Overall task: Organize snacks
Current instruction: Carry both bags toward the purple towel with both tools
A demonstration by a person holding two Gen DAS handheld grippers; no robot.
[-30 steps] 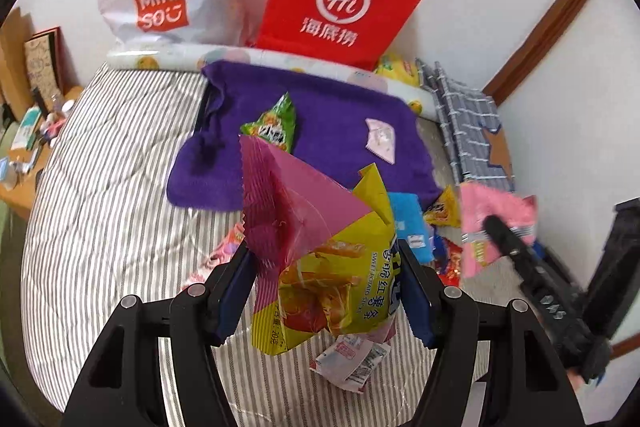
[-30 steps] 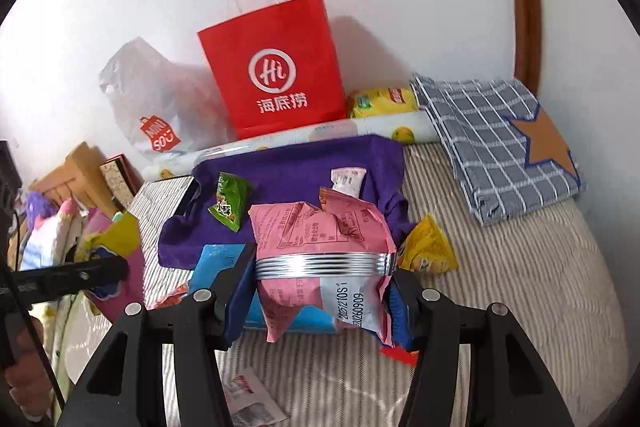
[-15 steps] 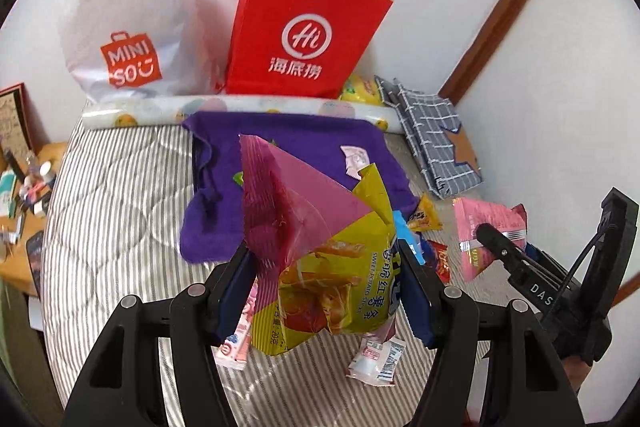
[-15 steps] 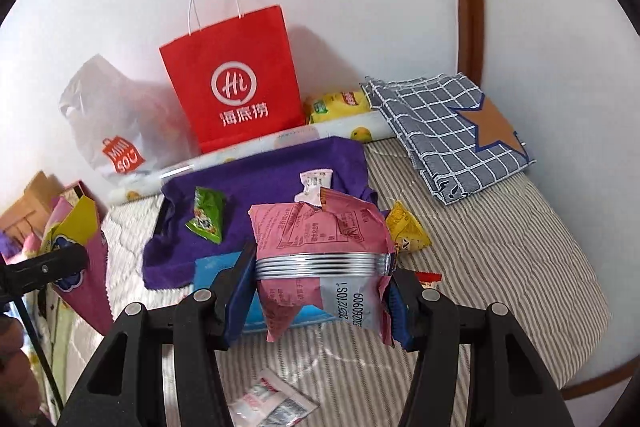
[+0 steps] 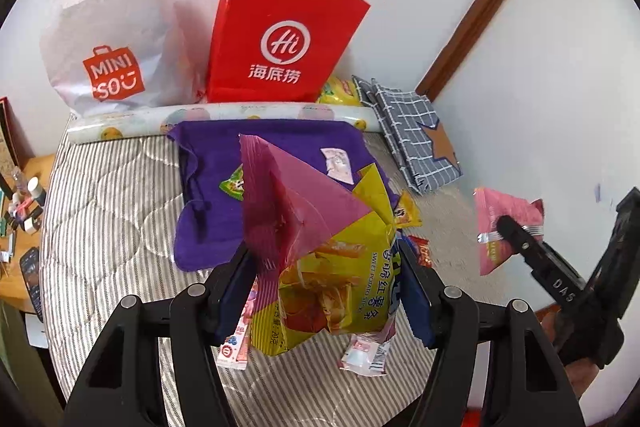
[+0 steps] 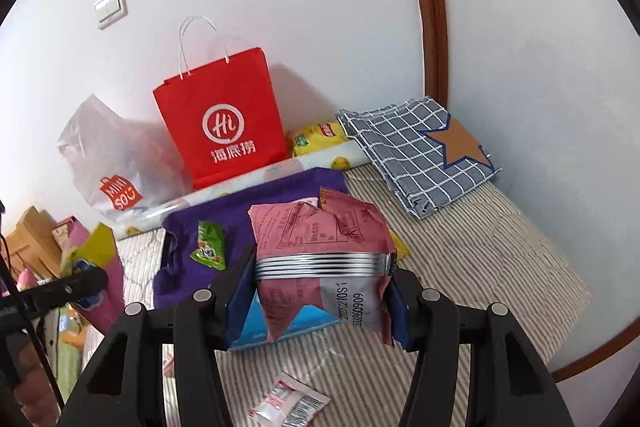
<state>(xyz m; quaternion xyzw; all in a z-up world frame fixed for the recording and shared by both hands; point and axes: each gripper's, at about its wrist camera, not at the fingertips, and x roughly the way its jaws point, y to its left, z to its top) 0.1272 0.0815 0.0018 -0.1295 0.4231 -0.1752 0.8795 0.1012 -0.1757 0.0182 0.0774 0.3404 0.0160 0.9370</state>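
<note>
My left gripper point(image 5: 326, 291) is shut on a yellow and magenta sweet potato snack bag point(image 5: 320, 259), held up above the striped bed. My right gripper point(image 6: 320, 287) is shut on a pink snack bag point(image 6: 320, 259) with a silver band; that bag point(image 5: 504, 223) also shows at the right of the left wrist view. A purple cloth point(image 5: 224, 183) lies ahead with a small green packet point(image 6: 208, 245) and a small white packet point(image 5: 338, 165) on it. A red paper bag point(image 5: 280, 35) and a white plastic bag point(image 5: 104, 43) stand against the wall.
Loose small packets point(image 6: 290, 401) and a blue pack point(image 6: 288, 323) lie on the striped mattress point(image 6: 480, 267) below the grippers. A folded checked cloth point(image 6: 420, 151) with a star sits at the back right. A cluttered side table point(image 5: 20, 227) is at the left. Walls close the back and right.
Both grippers have risen with their bags, and the bed and bags at the wall now sit lower and farther off. Neither grip has changed.
</note>
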